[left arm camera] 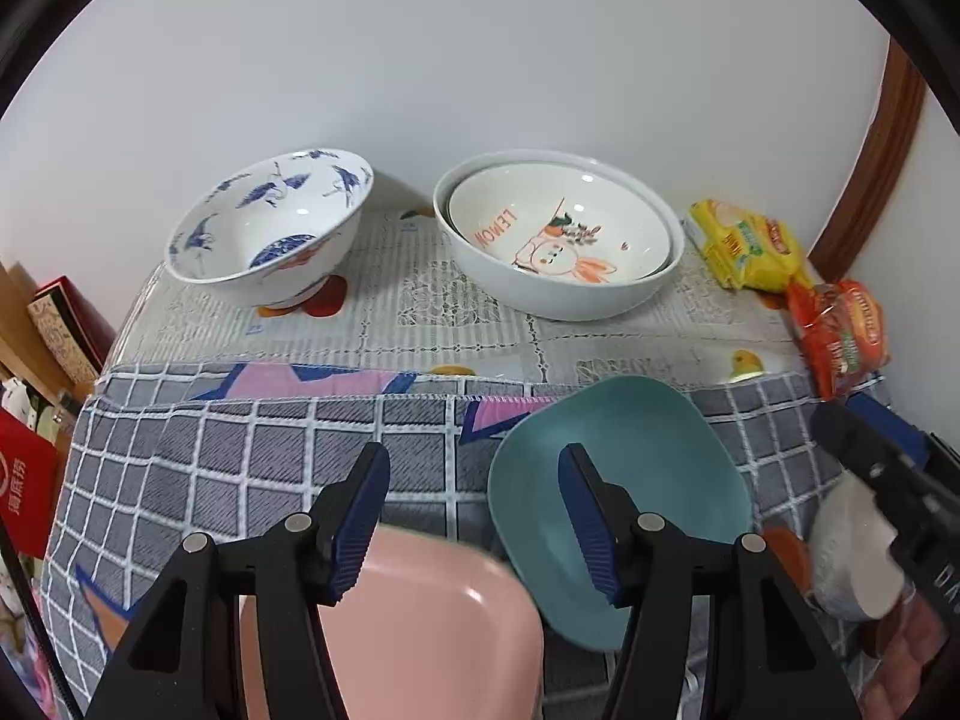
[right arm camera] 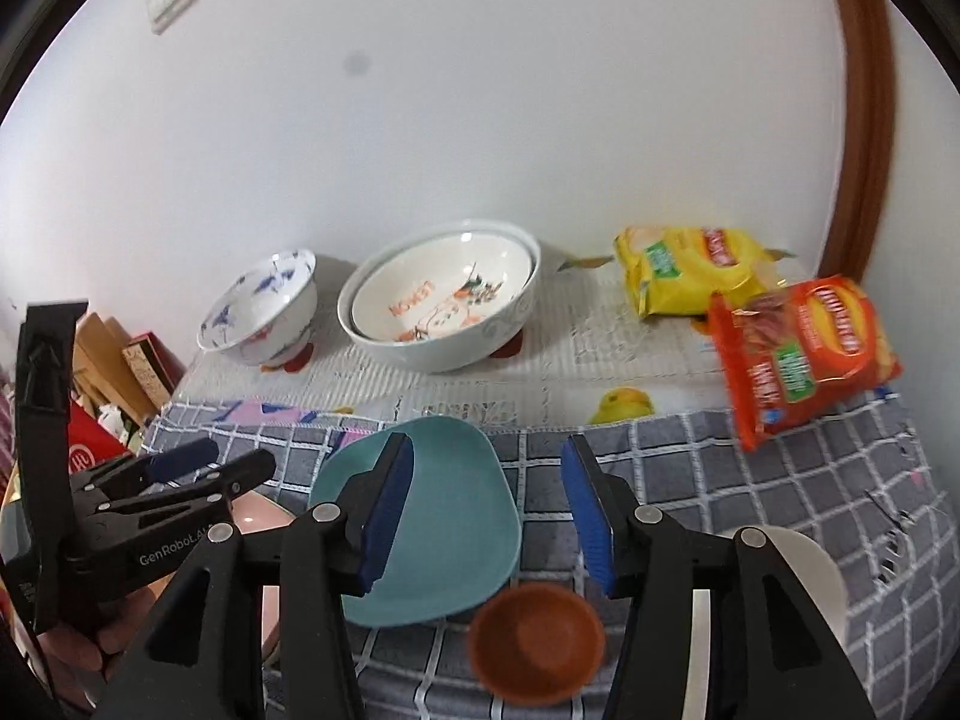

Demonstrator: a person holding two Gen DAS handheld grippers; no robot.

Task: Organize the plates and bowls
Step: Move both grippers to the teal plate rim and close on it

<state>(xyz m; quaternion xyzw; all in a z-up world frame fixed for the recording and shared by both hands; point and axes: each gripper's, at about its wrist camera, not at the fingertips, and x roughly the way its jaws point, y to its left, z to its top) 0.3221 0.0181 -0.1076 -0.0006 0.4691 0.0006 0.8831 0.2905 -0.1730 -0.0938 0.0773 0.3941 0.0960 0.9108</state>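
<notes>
On the left of the desk (left arm camera: 600,336), near the wall, the white porcelain bowl with blue bird drawings (left arm camera: 270,228) stands tilted on the pale patterned cloth. Just beside it on the right, a white bowl with an orange cartoon and the word "LEMON" (left arm camera: 558,228) sits inside a larger pale grey bowl (left arm camera: 540,294). Nearer, on the grey checked cloth (left arm camera: 240,450), a pink square plastic plate (left arm camera: 420,624) lies under the left gripper (left arm camera: 474,522), whose fingers are wide apart and hold nothing. The teal square plastic plate (right arm camera: 444,510) lies to its right. The right gripper (right arm camera: 486,510) hovers with wide, empty fingers above a small brown round bowl (right arm camera: 534,642) and a white bowl (right arm camera: 804,576).
</notes>
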